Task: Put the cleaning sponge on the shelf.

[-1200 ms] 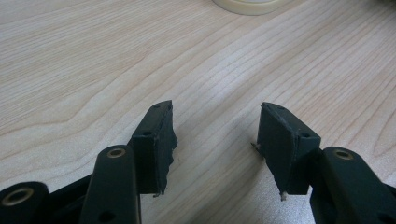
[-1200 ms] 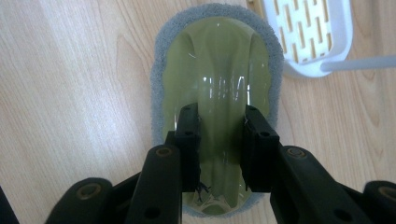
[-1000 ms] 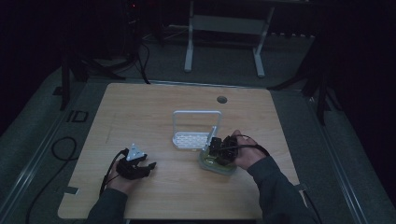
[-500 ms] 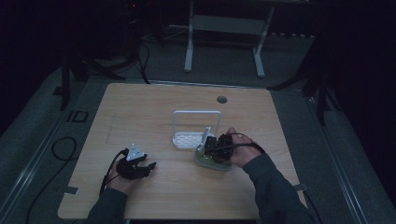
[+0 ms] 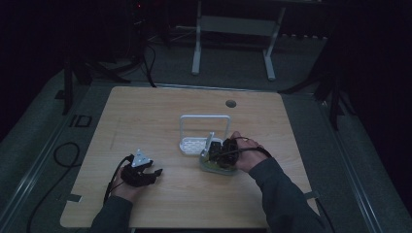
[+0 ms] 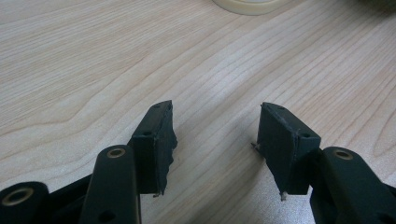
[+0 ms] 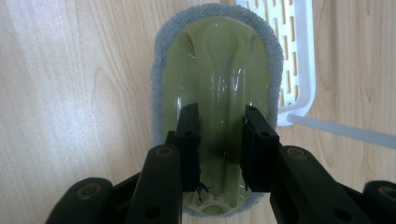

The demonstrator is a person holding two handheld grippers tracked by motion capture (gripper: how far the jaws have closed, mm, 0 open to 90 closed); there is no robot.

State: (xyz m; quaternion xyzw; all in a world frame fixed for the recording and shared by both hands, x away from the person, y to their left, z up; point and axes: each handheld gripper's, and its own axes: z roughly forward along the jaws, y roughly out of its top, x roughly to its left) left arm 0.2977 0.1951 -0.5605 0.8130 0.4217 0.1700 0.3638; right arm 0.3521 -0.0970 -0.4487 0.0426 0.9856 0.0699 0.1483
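Note:
An olive-green scrubber [image 7: 217, 56] with a grey sponge rim lies on the wooden table [image 5: 160, 111], right of centre. My right gripper [image 7: 218, 116] is shut on the raised ridge along its top, one jaw on each side. In the high view the right gripper [image 5: 221, 153] sits over the scrubber [image 5: 214, 166], close beside a white slotted rack [image 5: 204, 131] with a tall hoop handle. My left gripper [image 5: 154, 174] rests near the table's front left. Its jaws [image 6: 215, 121] stand open over bare wood with nothing between them.
The rack's slotted base [image 7: 299, 56] lies just right of the scrubber in the right gripper view. A cream round rim [image 6: 245, 5] shows at the top of the left gripper view. A cable hole [image 5: 231, 103] sits near the table's far edge. Cables trail over the floor at left.
My right hand, with the scrubber in its jaws, has edged slightly left toward the white rack. The left hand has stayed put.

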